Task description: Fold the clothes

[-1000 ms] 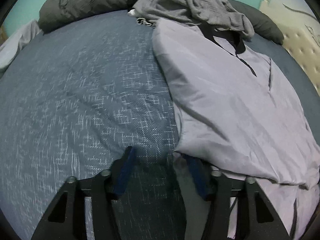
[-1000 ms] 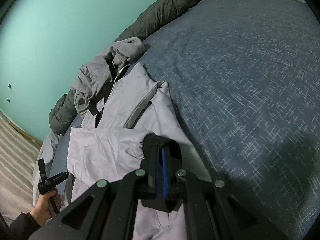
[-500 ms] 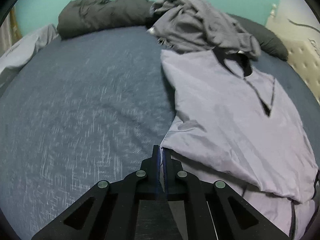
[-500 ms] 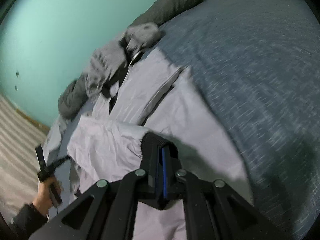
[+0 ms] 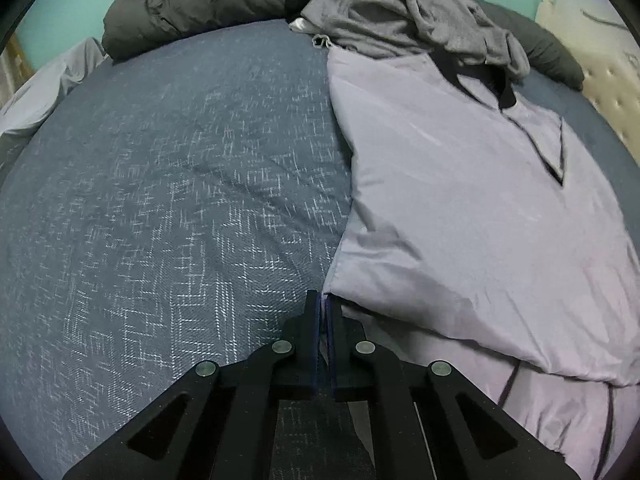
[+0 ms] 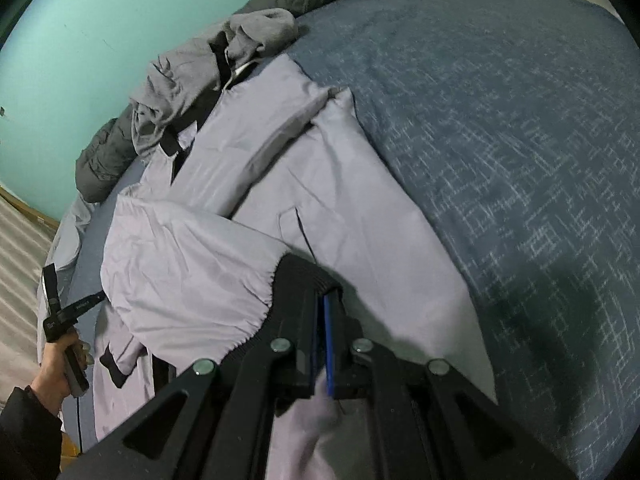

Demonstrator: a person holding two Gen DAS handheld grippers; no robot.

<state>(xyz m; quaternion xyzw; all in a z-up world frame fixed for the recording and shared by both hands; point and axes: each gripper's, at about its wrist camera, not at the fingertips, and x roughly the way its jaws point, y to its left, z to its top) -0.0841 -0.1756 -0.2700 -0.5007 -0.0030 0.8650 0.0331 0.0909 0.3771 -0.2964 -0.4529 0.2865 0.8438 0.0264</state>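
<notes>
A lavender jacket [image 5: 472, 216] with dark trim lies spread on the right half of the blue bed cover [image 5: 172, 208]. My left gripper [image 5: 323, 300] is shut on the corner of the jacket's folded left edge, low over the bed. In the right wrist view the same jacket [image 6: 320, 168] stretches away, one sleeve [image 6: 180, 264] bunched over its body. My right gripper [image 6: 325, 300] is shut on that sleeve's black ribbed cuff [image 6: 304, 272], held above the jacket. The left gripper [image 6: 68, 308] shows at the lower left, in a person's hand [image 6: 56, 368].
A crumpled grey hoodie [image 5: 404, 12] overlaps the jacket's collar end. Dark grey bedding [image 5: 192, 4] runs along the teal wall. A tufted headboard [image 5: 608, 80] borders the right side. The bed cover [image 6: 520, 140] stretches bare to the right of the jacket.
The left gripper, open a second ago, closed on the jacket's edge and has stayed shut, now a little closer to the jacket. The right gripper kept the cuff and carried the sleeve further over the jacket.
</notes>
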